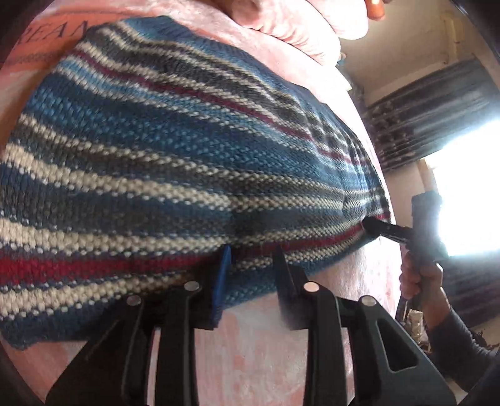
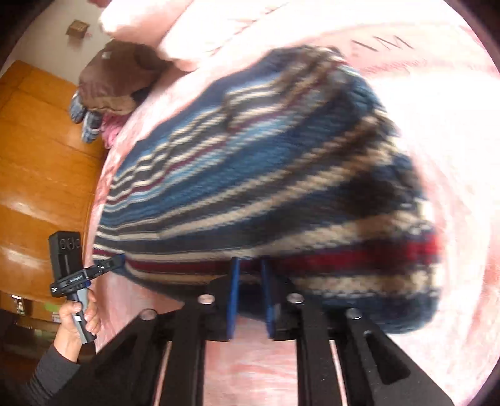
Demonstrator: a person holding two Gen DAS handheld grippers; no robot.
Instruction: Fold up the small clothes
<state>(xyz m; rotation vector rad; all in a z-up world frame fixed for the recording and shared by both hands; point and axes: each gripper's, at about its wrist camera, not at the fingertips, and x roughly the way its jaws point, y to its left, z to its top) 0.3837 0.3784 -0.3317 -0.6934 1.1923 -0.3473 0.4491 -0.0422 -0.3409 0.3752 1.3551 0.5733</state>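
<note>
1. Two hand-held grippers work along the near hem of one striped knitted garment (image 1: 175, 162), which lies on a pink velvety bedspread (image 1: 265, 349).
2. The garment, in bands of blue, cream, dark grey and red, is spread over the middle of the bedspread; in the right wrist view its far part looks bunched and blurred.
3. The left gripper (image 1: 253, 259) sits at the hem with its two fingers set apart, their tips touching the knit edge; no fabric is pinched between them as far as I can see.
4. The right gripper (image 2: 250, 268) meets the same hem further along. Its blue pads (image 2: 233, 296) stand close together with a narrow gap, and I cannot tell whether cloth is caught there.
5. A hand (image 1: 418, 281) in a dark sleeve (image 1: 459, 343) grasps the right gripper's handle, just beside the garment's corner.
6. Past the garment's far edge, pink pillows (image 2: 150, 28) lie on the bedspread, with a brown cushion (image 2: 109, 75) beside them.
7. Off the bedspread's side, an orange wooden floor (image 2: 37, 175) shines; on the opposite side, a bright window (image 1: 468, 187) glares next to a dark patterned curtain (image 1: 428, 115).
</note>
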